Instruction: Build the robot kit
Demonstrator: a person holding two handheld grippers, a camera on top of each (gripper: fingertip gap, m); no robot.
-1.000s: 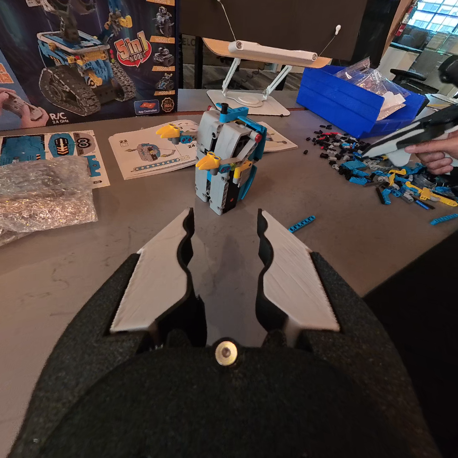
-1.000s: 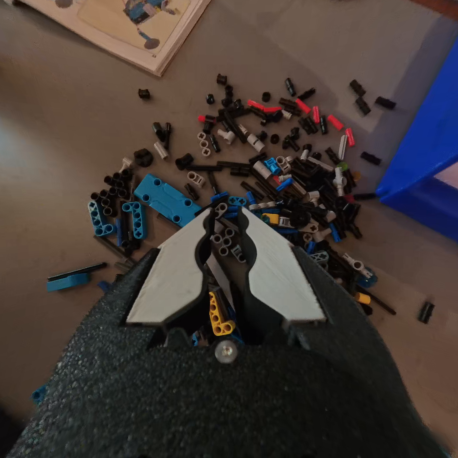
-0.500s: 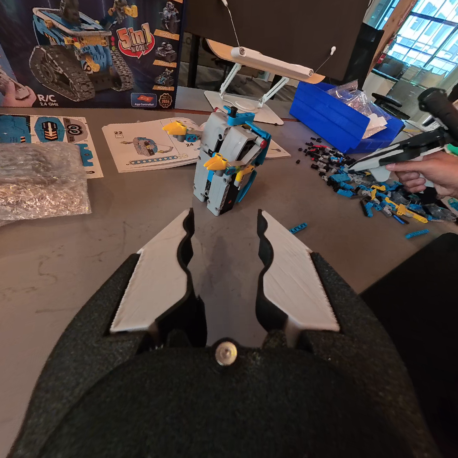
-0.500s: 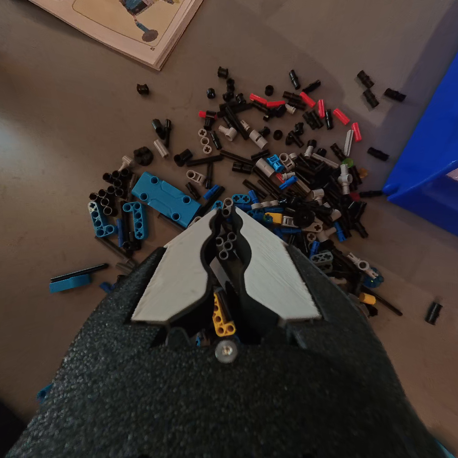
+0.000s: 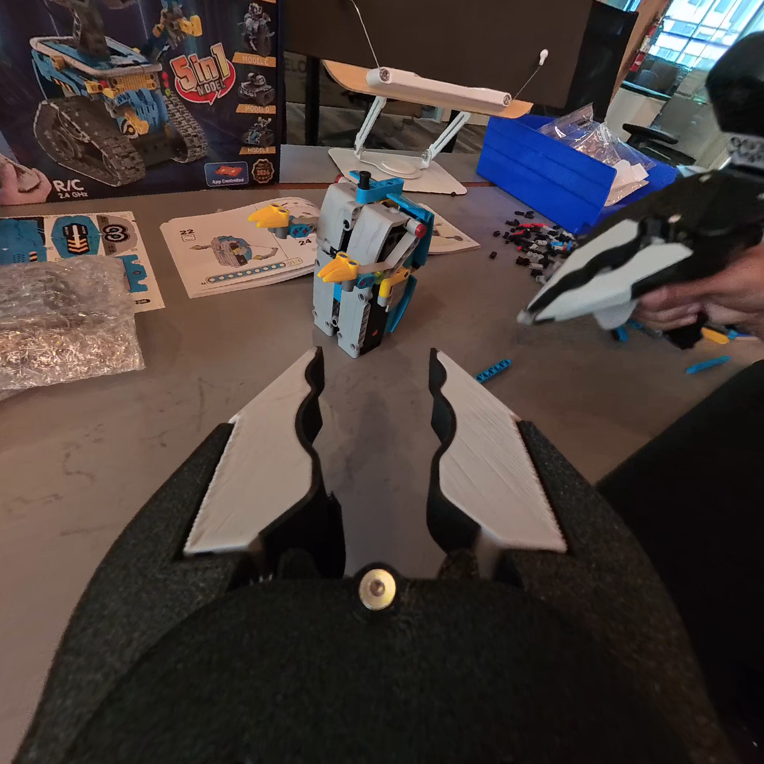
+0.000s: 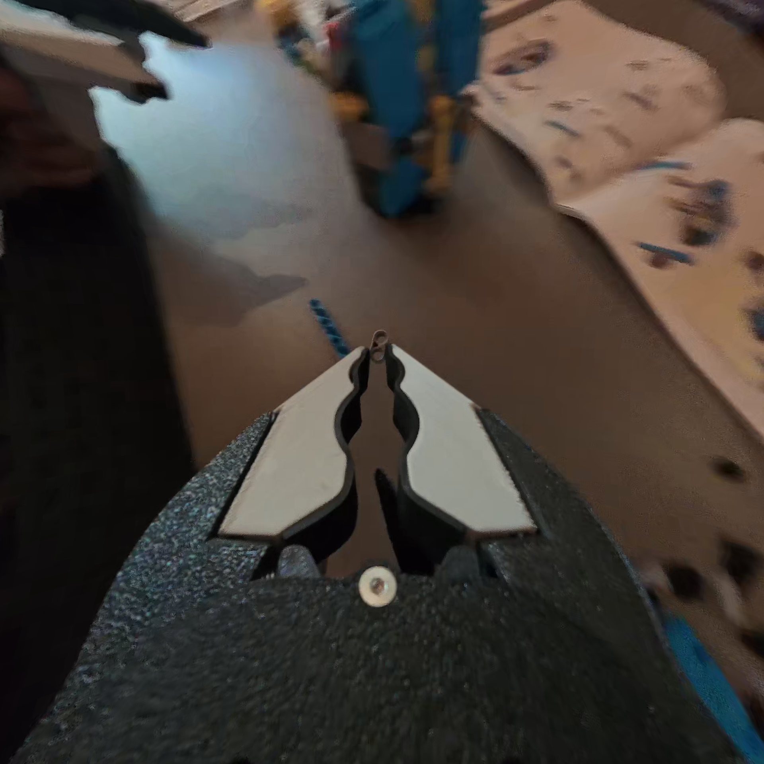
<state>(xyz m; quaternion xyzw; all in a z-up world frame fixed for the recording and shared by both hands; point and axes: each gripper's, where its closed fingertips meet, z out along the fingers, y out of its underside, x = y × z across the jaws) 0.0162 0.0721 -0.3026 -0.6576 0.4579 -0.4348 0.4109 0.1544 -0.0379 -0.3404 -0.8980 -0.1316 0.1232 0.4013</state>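
Observation:
A grey, blue and yellow brick model (image 5: pixel 364 268) stands upright mid-table. My left gripper (image 5: pixel 375 364) is open and empty, its tips just short of the model's base. My right gripper (image 6: pixel 378 351) is shut on a small grey connector piece (image 6: pixel 378 342) at its fingertips, held above the table and pointing at the model (image 6: pixel 405 115), which is blurred. It also shows in the left wrist view (image 5: pixel 527 316), right of the model, held by a hand (image 5: pixel 703 306). A blue beam (image 5: pixel 493 368) lies on the table between the grippers.
A pile of small loose parts (image 5: pixel 533 244) lies by a blue bin (image 5: pixel 545 173) at the right. An open instruction booklet (image 5: pixel 239 248), a sticker sheet (image 5: pixel 78 239), bubble wrap (image 5: pixel 62 326), the kit box (image 5: pixel 136 95) and a white stand (image 5: pixel 413 124) sit behind and left. About 20 cm separates my left fingertips from my right.
My right gripper closed on the small grey piece in the parts pile, lifted it and swung left toward the model. My left gripper stayed open and moved slightly nearer the model.

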